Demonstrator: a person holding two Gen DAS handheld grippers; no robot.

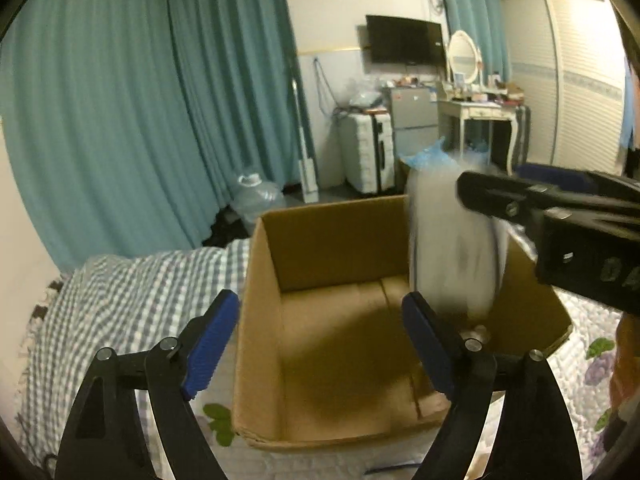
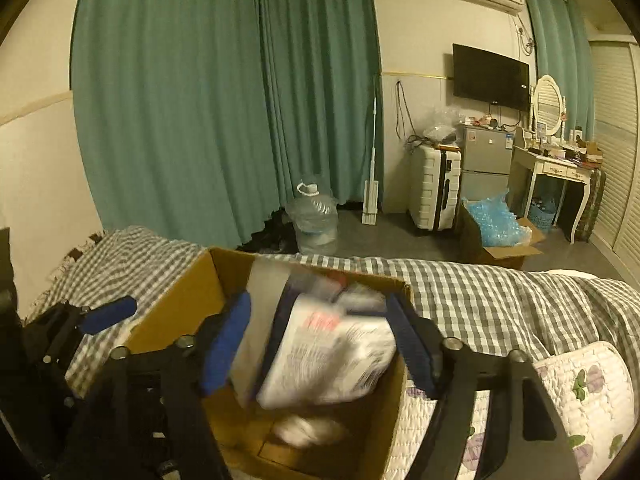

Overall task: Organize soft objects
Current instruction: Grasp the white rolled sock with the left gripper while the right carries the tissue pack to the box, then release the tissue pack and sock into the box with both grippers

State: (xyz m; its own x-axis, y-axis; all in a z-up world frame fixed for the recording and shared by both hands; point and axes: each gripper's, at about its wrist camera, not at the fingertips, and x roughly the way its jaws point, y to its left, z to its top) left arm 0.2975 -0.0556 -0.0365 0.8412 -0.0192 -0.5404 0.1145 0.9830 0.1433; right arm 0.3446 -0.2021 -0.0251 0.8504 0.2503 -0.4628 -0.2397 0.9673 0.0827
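An open cardboard box [image 1: 256, 320] stands on the bed. My left gripper [image 1: 320, 344] hangs open over the box's near side, with nothing between its blue pads [image 1: 212, 344]. A white soft pack [image 1: 452, 248], blurred by motion, hangs at the box's right wall under my right gripper [image 1: 468, 192]. In the right wrist view the same printed white pack [image 2: 332, 352] sits blurred between the spread fingers of my right gripper [image 2: 320, 344], above the box [image 2: 176, 312]. Another white soft thing [image 2: 308, 428] lies on the box floor. A pad of the left gripper [image 2: 108, 314] shows at the left.
The box rests on a grey checked blanket [image 1: 140, 300] and a floral quilt [image 2: 580, 392]. Beyond the bed are teal curtains [image 2: 200, 120], a water jug [image 2: 314, 216], a white suitcase [image 2: 434, 188], a box of blue plastic [image 2: 496, 228] and a dressing table [image 2: 560, 168].
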